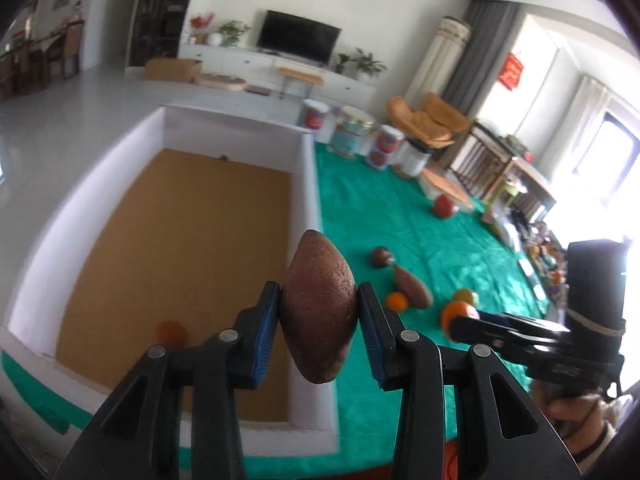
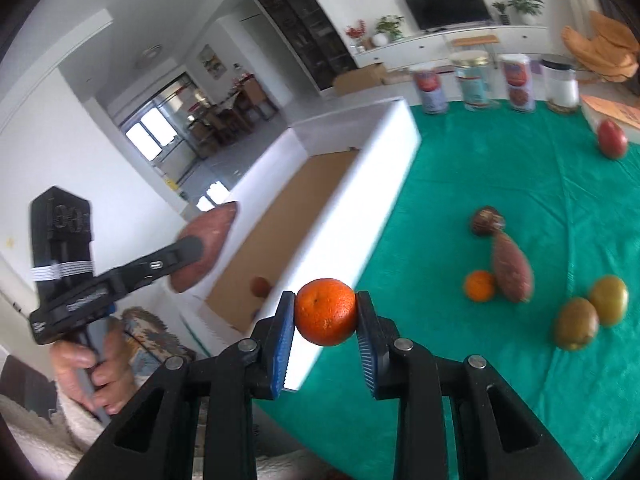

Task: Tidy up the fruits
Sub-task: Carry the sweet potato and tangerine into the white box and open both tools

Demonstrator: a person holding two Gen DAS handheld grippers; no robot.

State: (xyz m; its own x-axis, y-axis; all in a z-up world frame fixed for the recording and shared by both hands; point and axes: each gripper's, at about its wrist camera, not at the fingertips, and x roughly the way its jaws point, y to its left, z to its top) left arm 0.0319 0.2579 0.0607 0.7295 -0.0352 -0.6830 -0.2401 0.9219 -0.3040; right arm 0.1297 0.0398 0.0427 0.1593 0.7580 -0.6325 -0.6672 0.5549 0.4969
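My left gripper [image 1: 318, 292] is shut on a brown sweet potato [image 1: 318, 312], held over the right wall of a white box [image 1: 308, 184] with a cardboard floor. One orange [image 1: 172, 332] lies inside the box. My right gripper [image 2: 326, 300] is shut on an orange [image 2: 326, 314], held above the green cloth [image 2: 460, 168] next to the box wall [image 2: 360, 184]. In the right wrist view the left gripper [image 2: 192, 248] and its sweet potato [image 2: 208, 232] hang over the box, with a hand on the handle.
On the cloth lie a second sweet potato [image 2: 512, 268], a small orange [image 2: 479, 285], a brown round fruit [image 2: 486, 220], two greenish fruits [image 2: 576, 322] and a red apple [image 2: 612, 138]. Several jars [image 2: 476, 80] stand along the far edge.
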